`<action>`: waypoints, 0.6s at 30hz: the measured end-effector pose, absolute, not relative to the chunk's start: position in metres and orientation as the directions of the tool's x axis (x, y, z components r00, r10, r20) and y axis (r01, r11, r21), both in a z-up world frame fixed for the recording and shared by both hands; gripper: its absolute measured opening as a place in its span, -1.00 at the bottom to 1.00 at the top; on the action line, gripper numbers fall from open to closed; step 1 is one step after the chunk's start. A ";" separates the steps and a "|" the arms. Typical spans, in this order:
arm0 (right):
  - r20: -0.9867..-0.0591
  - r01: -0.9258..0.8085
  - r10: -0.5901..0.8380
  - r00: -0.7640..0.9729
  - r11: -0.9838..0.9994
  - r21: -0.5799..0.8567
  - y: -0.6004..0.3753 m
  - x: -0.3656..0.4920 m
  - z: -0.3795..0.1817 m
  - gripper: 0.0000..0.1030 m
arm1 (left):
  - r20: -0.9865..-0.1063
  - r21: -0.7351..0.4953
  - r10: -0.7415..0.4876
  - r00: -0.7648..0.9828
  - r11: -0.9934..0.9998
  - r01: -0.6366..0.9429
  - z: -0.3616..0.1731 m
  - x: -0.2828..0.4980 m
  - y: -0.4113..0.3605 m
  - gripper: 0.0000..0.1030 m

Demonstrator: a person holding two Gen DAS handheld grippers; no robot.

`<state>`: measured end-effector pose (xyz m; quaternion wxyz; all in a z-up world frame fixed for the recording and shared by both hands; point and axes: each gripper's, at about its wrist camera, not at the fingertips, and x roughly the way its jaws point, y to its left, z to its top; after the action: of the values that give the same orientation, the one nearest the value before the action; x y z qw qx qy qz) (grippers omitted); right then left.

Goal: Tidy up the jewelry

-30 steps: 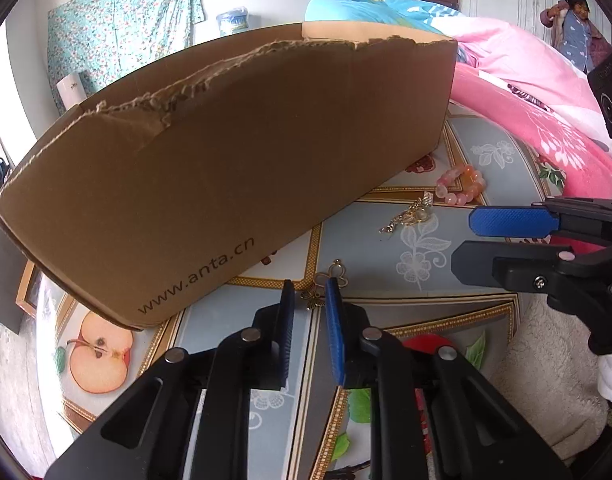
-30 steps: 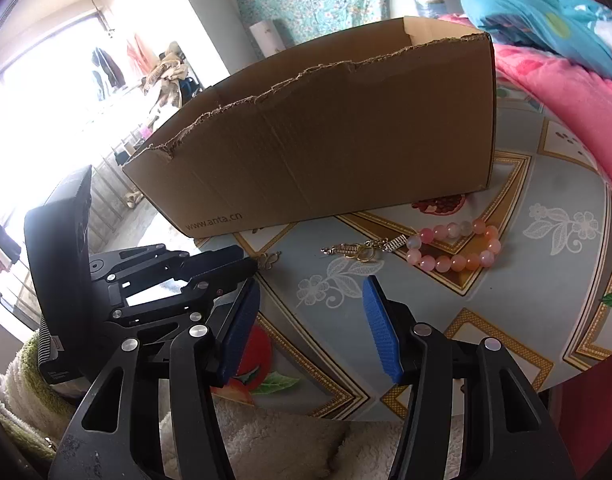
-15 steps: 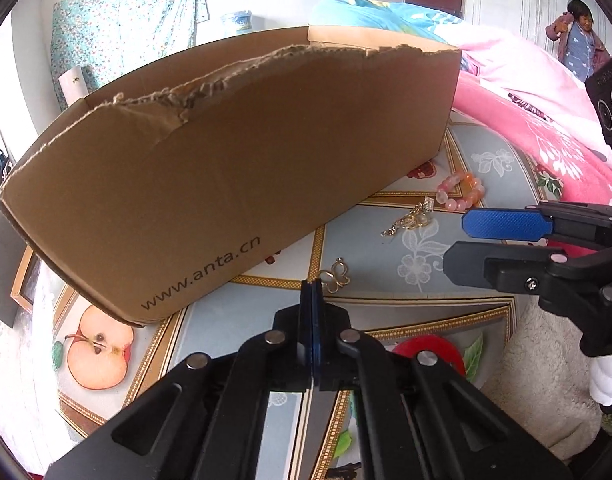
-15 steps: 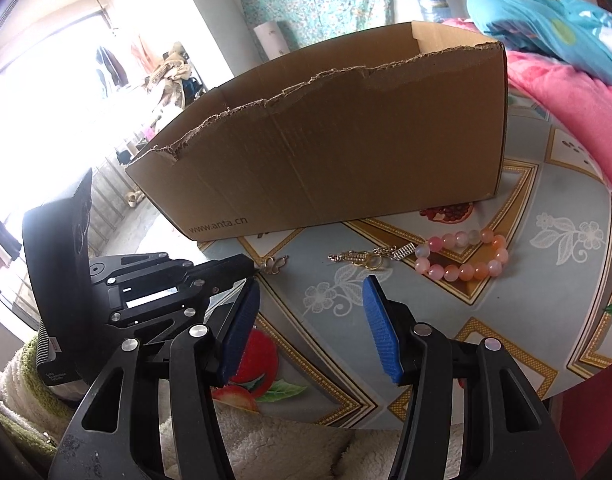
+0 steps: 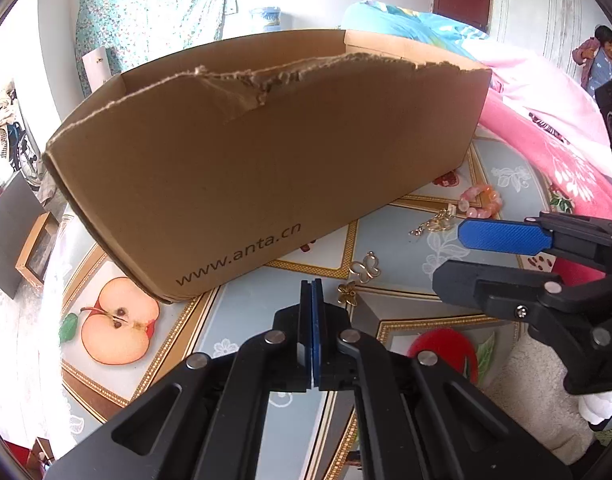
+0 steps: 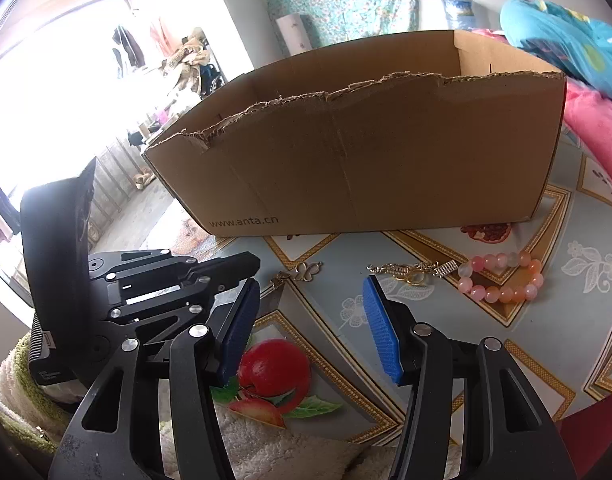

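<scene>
A torn brown cardboard box (image 5: 266,168) stands on the patterned table; it also shows in the right wrist view (image 6: 366,168). In front of it lie gold butterfly charms (image 5: 360,278), a gold chain (image 5: 434,222) and a pink bead bracelet (image 5: 480,200). The right wrist view shows the same butterfly charms (image 6: 302,271), chain (image 6: 410,271) and bracelet (image 6: 502,276). My left gripper (image 5: 312,286) is shut with nothing between its pads, just left of the charms. My right gripper (image 6: 312,304) is open and empty, hovering short of the chain.
The table (image 5: 242,312) carries a fruit-print cloth. A pink blanket (image 5: 546,128) lies at the right. A fluffy towel (image 6: 266,452) covers the near table edge. A person (image 5: 598,60) stands far right.
My left gripper has closed from open and pulled back and up; the butterfly charms stay on the table. The right gripper stayed open and rose slightly.
</scene>
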<state>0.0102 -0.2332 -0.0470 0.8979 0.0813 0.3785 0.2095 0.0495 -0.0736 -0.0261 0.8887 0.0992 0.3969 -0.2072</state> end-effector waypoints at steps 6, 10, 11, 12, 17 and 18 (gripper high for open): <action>-0.642 -0.307 0.425 0.638 0.905 0.294 -0.238 0.009 -0.042 -0.01 | -0.757 -0.008 -0.320 0.570 0.876 0.482 -0.029 0.050 -0.084 -0.99; -0.645 -0.286 0.419 0.639 0.908 0.306 -0.242 0.008 -0.046 -0.01 | -0.759 -0.031 -0.340 0.555 0.871 0.491 -0.029 0.047 -0.088 -0.99; -0.647 -0.282 0.419 0.637 0.908 0.310 -0.243 0.008 -0.047 -0.01 | -0.759 -0.032 -0.341 0.554 0.870 0.492 -0.028 0.046 -0.089 -0.99; -0.649 -0.279 0.419 0.635 0.908 0.313 -0.244 0.008 -0.048 -0.01 | -0.759 -0.030 -0.339 0.555 0.871 0.490 -0.028 0.045 -0.088 -0.99; -0.644 -0.268 0.419 0.640 0.907 0.324 -0.248 0.008 -0.049 0.00 | -0.750 -0.044 -0.332 0.572 0.888 0.458 -0.024 0.047 -0.084 -0.69; -0.643 -0.266 0.420 0.641 0.907 0.327 -0.248 0.008 -0.049 0.00 | -0.750 -0.049 -0.332 0.573 0.891 0.452 -0.023 0.048 -0.084 -0.62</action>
<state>0.0084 -0.2480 -0.0491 0.9001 0.1013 0.3785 0.1905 0.0482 -0.0842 -0.0231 0.8836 0.0742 0.4056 -0.2218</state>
